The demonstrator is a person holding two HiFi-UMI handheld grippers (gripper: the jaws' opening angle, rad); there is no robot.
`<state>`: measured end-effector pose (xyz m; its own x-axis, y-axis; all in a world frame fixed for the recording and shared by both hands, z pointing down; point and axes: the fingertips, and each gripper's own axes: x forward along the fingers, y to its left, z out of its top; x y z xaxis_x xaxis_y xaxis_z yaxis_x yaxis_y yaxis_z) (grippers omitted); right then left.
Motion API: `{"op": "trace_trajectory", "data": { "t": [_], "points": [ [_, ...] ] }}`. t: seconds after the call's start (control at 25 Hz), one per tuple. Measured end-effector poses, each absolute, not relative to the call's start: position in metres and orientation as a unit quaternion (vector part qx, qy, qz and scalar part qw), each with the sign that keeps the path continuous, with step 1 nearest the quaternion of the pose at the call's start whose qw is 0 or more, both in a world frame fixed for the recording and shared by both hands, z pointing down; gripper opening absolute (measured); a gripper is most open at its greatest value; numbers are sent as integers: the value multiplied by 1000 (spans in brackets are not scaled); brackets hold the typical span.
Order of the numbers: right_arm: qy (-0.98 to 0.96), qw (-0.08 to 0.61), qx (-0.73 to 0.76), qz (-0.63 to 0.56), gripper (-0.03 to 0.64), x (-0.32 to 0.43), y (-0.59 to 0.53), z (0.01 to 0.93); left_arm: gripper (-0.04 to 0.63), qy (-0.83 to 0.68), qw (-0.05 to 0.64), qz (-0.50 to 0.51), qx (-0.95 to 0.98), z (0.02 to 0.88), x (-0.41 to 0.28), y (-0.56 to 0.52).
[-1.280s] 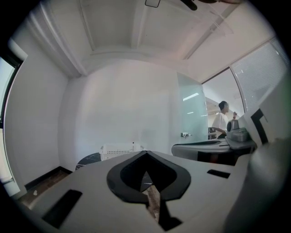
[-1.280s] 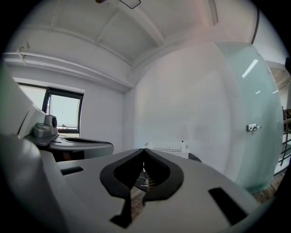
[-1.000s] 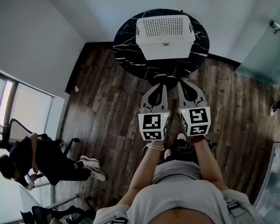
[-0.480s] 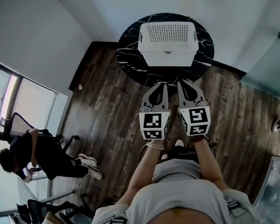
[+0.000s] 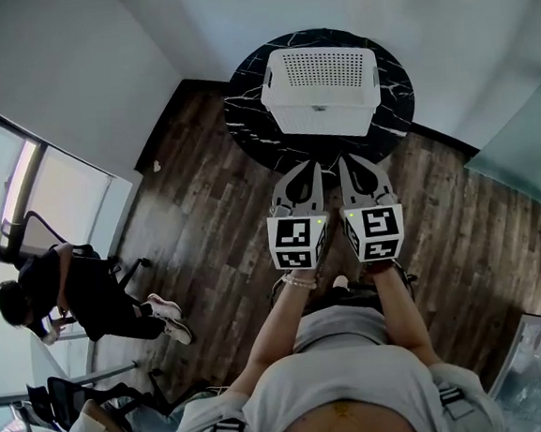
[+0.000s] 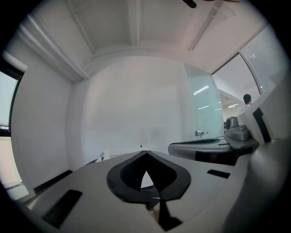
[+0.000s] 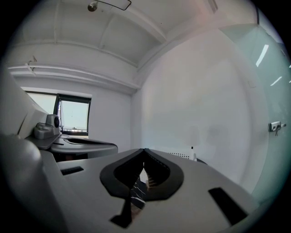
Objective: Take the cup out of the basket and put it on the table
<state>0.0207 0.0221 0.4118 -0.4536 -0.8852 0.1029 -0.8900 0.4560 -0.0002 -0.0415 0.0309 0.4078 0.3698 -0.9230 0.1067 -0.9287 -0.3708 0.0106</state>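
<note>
A white perforated basket stands on a round black marble table ahead of me in the head view. No cup shows; the inside of the basket is hidden from here. My left gripper and right gripper are held side by side over the wood floor, just short of the table's near edge, both pointing at the basket. Each has its jaws shut with nothing between them. In the left gripper view the tips meet, with a strip of basket beyond. The right gripper view shows the same.
A person in dark clothes sits by the window at the left, with office chairs near them. A glass partition runs along the right. White walls close in behind the table. Dark wood floor lies between me and the table.
The table and basket have drawn nearer and slid down in the head view as both grippers moved forward together. Both stay shut and empty.
</note>
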Motion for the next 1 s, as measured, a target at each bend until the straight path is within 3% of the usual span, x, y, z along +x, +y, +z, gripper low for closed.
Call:
{"op": "trace_trajectory", "data": {
  "t": [1.0],
  "points": [
    [-842,39,536,34,8,44,-9,416,6,-548,41,38,835,408,-23,-4]
  ]
}}
